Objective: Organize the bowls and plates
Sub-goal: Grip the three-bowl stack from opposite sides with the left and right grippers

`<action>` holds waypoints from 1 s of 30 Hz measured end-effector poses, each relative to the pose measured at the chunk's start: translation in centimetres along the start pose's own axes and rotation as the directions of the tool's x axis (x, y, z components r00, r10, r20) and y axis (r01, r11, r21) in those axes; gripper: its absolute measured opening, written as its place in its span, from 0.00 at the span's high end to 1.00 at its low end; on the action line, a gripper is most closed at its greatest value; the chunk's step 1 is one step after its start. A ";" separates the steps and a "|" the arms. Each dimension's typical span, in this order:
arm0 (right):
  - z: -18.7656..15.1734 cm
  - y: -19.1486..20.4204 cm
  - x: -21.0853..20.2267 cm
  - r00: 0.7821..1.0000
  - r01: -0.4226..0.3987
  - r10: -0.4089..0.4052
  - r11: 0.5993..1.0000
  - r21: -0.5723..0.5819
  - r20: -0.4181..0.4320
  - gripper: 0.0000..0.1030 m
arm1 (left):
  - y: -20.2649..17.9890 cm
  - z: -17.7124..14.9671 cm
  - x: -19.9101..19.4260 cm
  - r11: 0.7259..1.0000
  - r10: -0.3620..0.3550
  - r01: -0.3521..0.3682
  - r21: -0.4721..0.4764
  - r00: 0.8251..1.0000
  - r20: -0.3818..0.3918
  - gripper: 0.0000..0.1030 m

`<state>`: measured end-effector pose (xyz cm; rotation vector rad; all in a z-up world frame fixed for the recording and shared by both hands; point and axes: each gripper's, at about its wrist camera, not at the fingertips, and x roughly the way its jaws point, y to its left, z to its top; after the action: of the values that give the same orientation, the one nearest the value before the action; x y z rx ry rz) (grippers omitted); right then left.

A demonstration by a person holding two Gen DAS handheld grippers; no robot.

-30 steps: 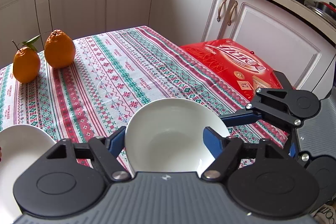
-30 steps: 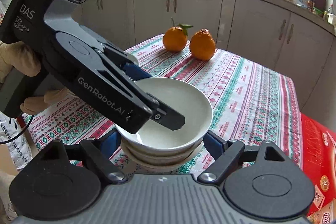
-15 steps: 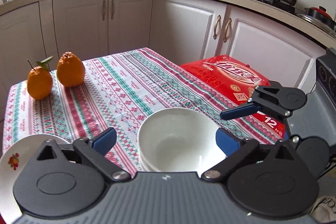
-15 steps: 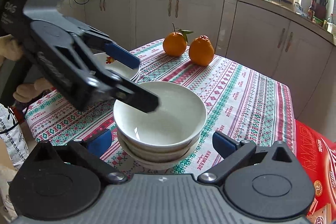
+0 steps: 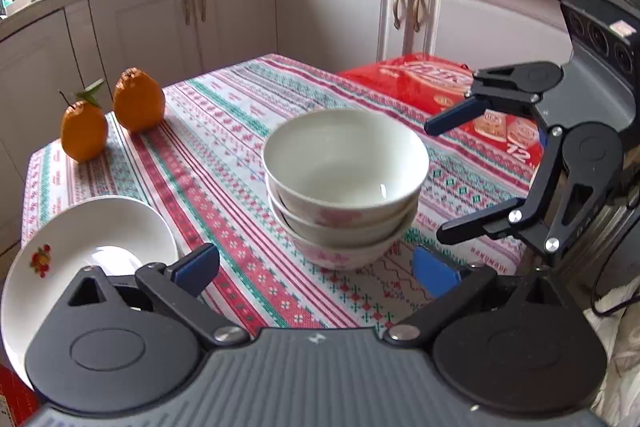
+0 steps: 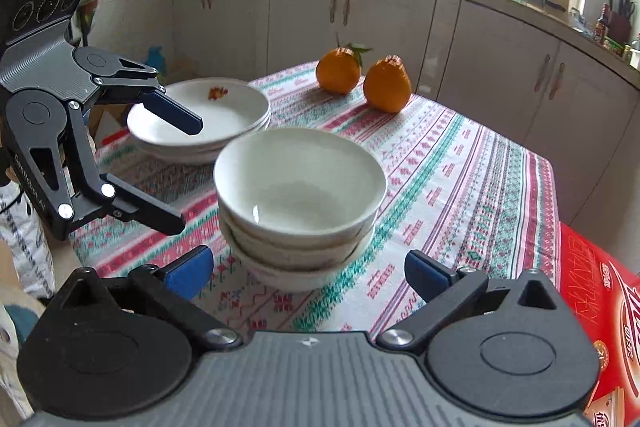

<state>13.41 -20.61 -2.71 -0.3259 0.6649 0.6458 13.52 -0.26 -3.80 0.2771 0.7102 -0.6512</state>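
Note:
A stack of three white bowls (image 5: 344,163) (image 6: 296,179) stands on the patterned tablecloth. My left gripper (image 5: 316,269) is open and wide, a little short of the stack, with nothing between its fingers. In the right wrist view, the left gripper (image 6: 184,174) is to the left of the bowls. My right gripper (image 6: 308,271) is also open, its blue pads clear of the stack on either side. The left wrist view shows the right gripper (image 5: 435,183) to the right of the bowls. A stack of white plates (image 5: 80,251) (image 6: 224,115) with a fruit print sits near the table's left edge.
Two oranges (image 6: 364,79) (image 5: 112,119) sit at the far corner of the table (image 6: 480,179). A red carton (image 5: 448,95) (image 6: 600,307) lies beside the table on the right. White kitchen cabinets (image 5: 340,11) wrap around behind.
Both grippers have opened wide and let go of the bowl stack. The left gripper has drawn back from the bowls, and the plates have come more into its view.

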 end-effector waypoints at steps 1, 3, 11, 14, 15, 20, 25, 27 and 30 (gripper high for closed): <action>-0.2 0.0 0.3 1.000 -0.001 0.001 1.000 -0.008 -0.011 0.00 | -0.1 -0.2 0.4 1.000 0.002 -0.002 0.013 1.000 -0.004 0.01; -0.5 -0.2 0.8 0.999 0.005 -0.006 1.000 -0.020 -0.032 0.00 | -0.5 -0.4 1.0 0.999 -0.005 0.005 0.039 1.000 -0.010 0.01; -0.7 -0.8 2.8 0.996 -0.016 0.010 0.997 -0.071 -0.084 0.00 | -0.4 -0.6 3.6 0.995 -0.041 0.045 0.093 0.998 -0.048 0.01; -0.4 -1.0 3.6 0.995 -0.034 0.022 0.992 -0.118 -0.100 0.00 | -0.3 -0.4 4.1 0.992 -0.048 0.054 0.116 0.998 -0.051 0.01; -0.2 -1.1 3.9 0.994 -0.045 0.031 0.990 -0.132 -0.103 0.00 | -0.2 -0.3 4.2 0.991 -0.049 0.055 0.124 0.997 -0.052 0.01; 0.6 -1.7 4.9 0.986 -0.126 0.101 0.972 -0.200 -0.131 0.00 | 0.0 0.2 4.8 0.979 -0.073 0.087 0.186 0.994 -0.077 0.01; 1.4 -2.2 5.8 0.970 -0.210 0.170 0.946 -0.246 -0.171 0.01 | 0.3 0.8 5.5 0.955 -0.132 0.161 0.250 0.983 -0.130 0.04; 1.8 -2.3 6.1 0.964 -0.236 0.192 0.935 -0.265 -0.183 0.02 | 0.5 1.1 5.6 0.946 -0.149 0.183 0.268 0.979 -0.143 0.04; 2.5 -2.5 6.3 0.956 -0.269 0.220 0.922 -0.279 -0.196 0.03 | 0.7 1.6 5.8 0.936 -0.171 0.209 0.283 0.973 -0.154 0.07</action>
<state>20.01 -18.55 -4.85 -0.5913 0.7691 0.9742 18.17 -3.11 -6.55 0.5367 0.7659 -0.9349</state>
